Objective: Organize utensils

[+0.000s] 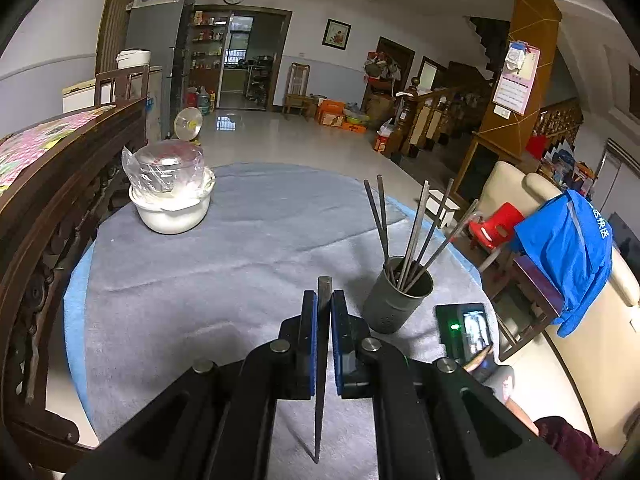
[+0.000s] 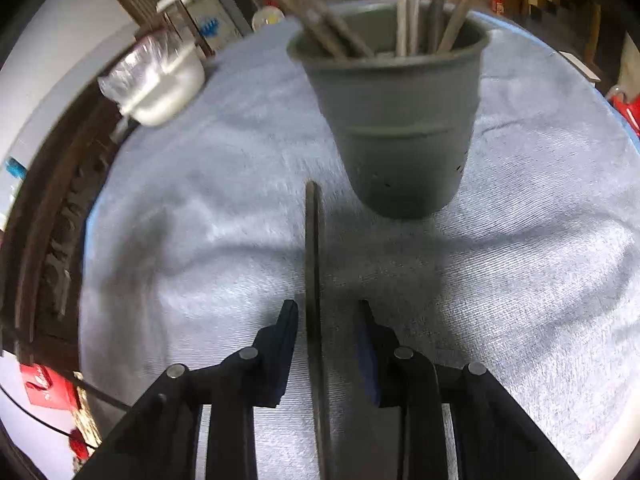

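Left wrist view: our left gripper is squeezed tight on one dark chopstick. The chopstick stands between the blue pads, its blunt end sticking up past them and its thin tip pointing down over the gray cloth on the round bench. Just to the right stands a gray cup with more chopsticks leaning inside. A phone lies near the cup. Far off on the left sits a white bowl with plastic wrap.

In the right wrist view, our right gripper is spread apart. Another chopstick lies between its fingers, and we see gaps on both sides. The cup is close ahead.
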`<action>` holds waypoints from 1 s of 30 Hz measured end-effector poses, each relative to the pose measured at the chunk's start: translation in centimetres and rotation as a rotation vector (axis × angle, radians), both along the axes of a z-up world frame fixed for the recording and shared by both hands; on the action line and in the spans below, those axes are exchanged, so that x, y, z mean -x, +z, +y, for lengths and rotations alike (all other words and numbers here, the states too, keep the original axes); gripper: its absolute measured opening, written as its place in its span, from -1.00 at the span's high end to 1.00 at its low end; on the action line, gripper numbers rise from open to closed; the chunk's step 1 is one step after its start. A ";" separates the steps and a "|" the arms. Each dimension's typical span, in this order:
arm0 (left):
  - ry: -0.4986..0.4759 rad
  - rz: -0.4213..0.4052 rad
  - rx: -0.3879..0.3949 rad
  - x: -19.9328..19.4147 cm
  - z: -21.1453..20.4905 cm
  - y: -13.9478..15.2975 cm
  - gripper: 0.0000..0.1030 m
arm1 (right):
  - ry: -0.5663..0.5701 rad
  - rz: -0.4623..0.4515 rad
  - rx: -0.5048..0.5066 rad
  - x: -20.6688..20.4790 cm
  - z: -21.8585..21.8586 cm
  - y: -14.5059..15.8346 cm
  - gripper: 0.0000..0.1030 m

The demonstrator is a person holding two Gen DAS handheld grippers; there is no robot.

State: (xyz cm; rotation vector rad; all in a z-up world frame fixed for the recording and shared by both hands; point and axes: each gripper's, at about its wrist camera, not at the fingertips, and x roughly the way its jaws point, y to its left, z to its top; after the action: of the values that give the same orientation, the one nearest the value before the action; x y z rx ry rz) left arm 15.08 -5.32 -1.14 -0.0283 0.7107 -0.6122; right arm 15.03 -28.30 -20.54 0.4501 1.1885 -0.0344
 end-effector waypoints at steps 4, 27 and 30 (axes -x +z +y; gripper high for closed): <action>-0.006 0.005 0.001 0.1 -0.4 0.1 0.87 | 0.030 0.013 0.060 -0.7 0.7 0.1 0.64; 0.028 0.002 -0.045 1.1 -1.9 0.7 0.87 | 0.094 -0.379 -0.075 3.9 1.0 11.5 0.88; 0.036 -0.009 -0.057 1.3 -2.1 1.0 0.87 | 0.086 -0.428 -0.071 4.8 0.5 13.1 0.88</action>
State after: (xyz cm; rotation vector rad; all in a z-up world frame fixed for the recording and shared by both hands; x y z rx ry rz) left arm 13.81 -7.46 -0.18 0.0145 0.7170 -0.5574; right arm 10.22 -27.80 -7.44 0.4413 0.7879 0.1714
